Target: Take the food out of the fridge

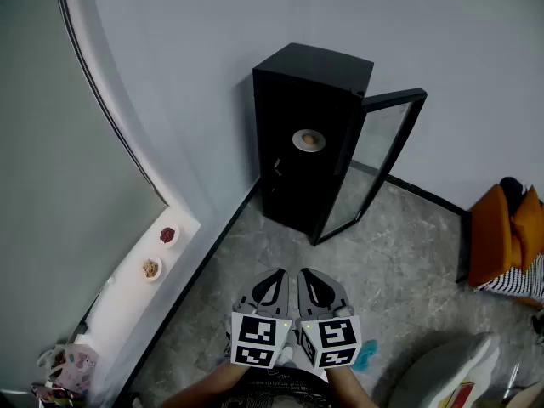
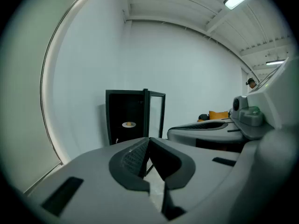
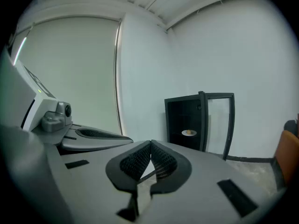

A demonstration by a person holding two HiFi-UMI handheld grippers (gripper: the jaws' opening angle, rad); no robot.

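A small black fridge (image 1: 310, 134) stands against the far wall with its glass door (image 1: 374, 164) swung open to the right. On a shelf inside rests a white plate with a round brownish food item (image 1: 309, 140), also seen as the plate of food (image 2: 129, 124) and the plate (image 3: 188, 133) in the gripper views. My left gripper (image 1: 274, 277) and right gripper (image 1: 306, 277) are side by side near me, well short of the fridge. Both are shut with nothing between the jaws.
A white ledge (image 1: 127, 300) along the left wall carries two small bowls of food (image 1: 167, 235) (image 1: 151, 269). An orange cushion (image 1: 501, 232) lies at the right. A bag (image 1: 64, 372) sits at the lower left. Grey stone floor (image 1: 382, 270) lies between me and the fridge.
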